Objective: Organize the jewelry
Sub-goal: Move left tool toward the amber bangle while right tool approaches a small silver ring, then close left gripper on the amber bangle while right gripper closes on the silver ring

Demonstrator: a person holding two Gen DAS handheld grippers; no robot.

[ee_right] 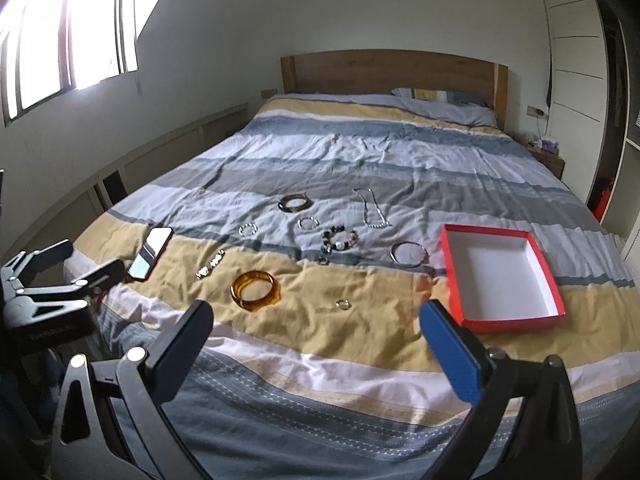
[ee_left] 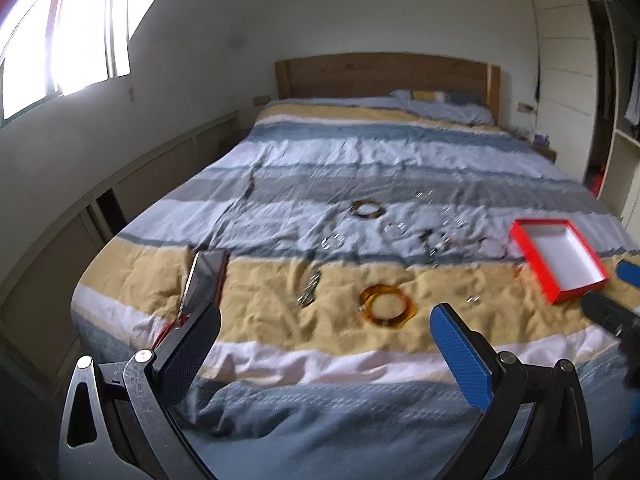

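Observation:
Jewelry lies spread on a striped bed cover. An amber bangle (ee_right: 255, 290) (ee_left: 387, 305) lies nearest, with a small ring (ee_right: 343, 304) to its right. Farther back are a dark bangle (ee_right: 295, 203), a silver watch band (ee_right: 211, 265), a bead bracelet (ee_right: 339, 241), a chain necklace (ee_right: 374, 210) and a silver bangle (ee_right: 409, 254). An open red box (ee_right: 500, 276) (ee_left: 559, 260), white inside, lies empty at the right. My left gripper (ee_left: 325, 320) is open above the bed's foot. My right gripper (ee_right: 316, 316) is open too. Both are empty.
A phone (ee_right: 151, 253) (ee_left: 204, 280) lies on the bed at the left. The left gripper (ee_right: 72, 260) shows at the left edge of the right wrist view. A wooden headboard (ee_right: 394, 72) and pillow stand at the back, a wardrobe at the right.

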